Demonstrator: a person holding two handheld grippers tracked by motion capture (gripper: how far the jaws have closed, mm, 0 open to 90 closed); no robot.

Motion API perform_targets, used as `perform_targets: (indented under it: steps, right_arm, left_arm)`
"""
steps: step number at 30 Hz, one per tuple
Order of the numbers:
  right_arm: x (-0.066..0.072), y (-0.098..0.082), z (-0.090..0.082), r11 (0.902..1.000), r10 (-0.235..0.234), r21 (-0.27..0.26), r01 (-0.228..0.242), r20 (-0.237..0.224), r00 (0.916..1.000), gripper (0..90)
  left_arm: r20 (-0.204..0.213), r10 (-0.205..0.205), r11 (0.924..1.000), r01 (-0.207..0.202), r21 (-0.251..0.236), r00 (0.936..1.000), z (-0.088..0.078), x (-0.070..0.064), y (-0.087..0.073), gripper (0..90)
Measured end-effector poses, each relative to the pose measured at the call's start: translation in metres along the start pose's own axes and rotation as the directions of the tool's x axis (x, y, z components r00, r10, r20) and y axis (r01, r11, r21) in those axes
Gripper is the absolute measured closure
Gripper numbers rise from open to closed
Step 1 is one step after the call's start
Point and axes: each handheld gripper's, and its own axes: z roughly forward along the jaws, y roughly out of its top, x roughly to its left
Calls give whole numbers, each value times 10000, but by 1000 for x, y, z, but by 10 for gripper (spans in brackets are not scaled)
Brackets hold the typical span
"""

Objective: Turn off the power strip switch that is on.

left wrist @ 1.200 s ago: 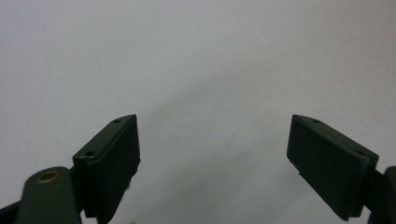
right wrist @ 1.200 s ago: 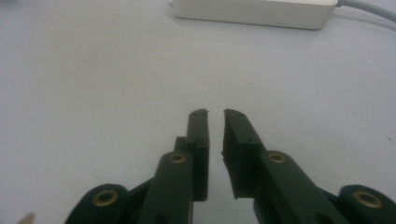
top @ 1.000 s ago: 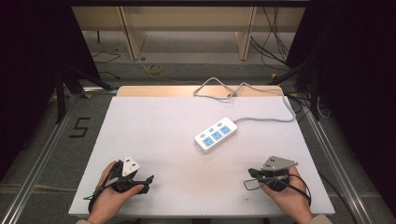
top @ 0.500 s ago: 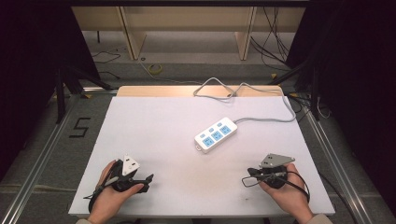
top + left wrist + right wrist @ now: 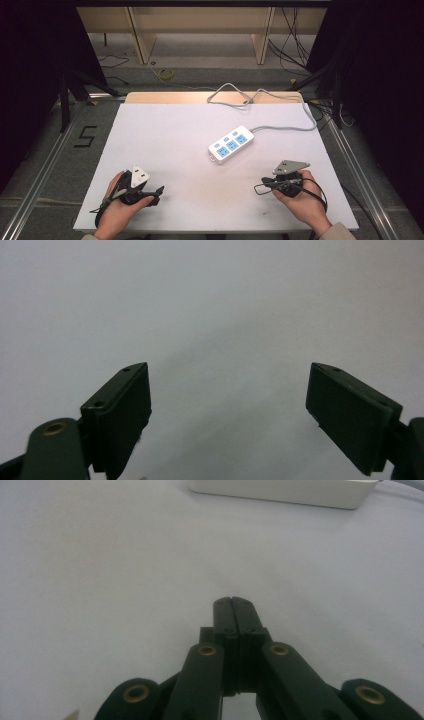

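While the white table [image 5: 170, 140] carries it near the middle, the white plastic power strip with three blue socket faces [image 5: 231, 144] lies well ahead of both grippers, its long axis slanting from near-left to far-right and its grey cable [image 5: 280, 127] trailing off the far end; any lettering on it is too small to read. The left gripper [image 5: 159, 190] has its jaws spread wide on nothing, and the right gripper [image 5: 258, 187] has its jaws pressed together, empty, the strip's side lying beyond them.

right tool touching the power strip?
Apart. The high view shows bare table between the right tool and the power strip; in the right gripper view the strip lies well beyond the shut jaws.
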Motion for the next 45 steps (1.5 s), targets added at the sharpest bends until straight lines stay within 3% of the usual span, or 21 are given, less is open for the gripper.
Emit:
perform_targets:
  steps: [2, 45]
  right_arm:
    - [0, 2, 1, 10000, 40, 87, -40, -51, 10000, 900]
    - [-10, 41, 13, 9955, -10, 953, 6, 35, 10000, 900]
  left_arm:
    - [15, 145, 9999, -145, 48, 9999, 0, -1, 1, 182]
    - [-22, 143, 9999, -143, -36, 9999, -1, -2, 2, 188]
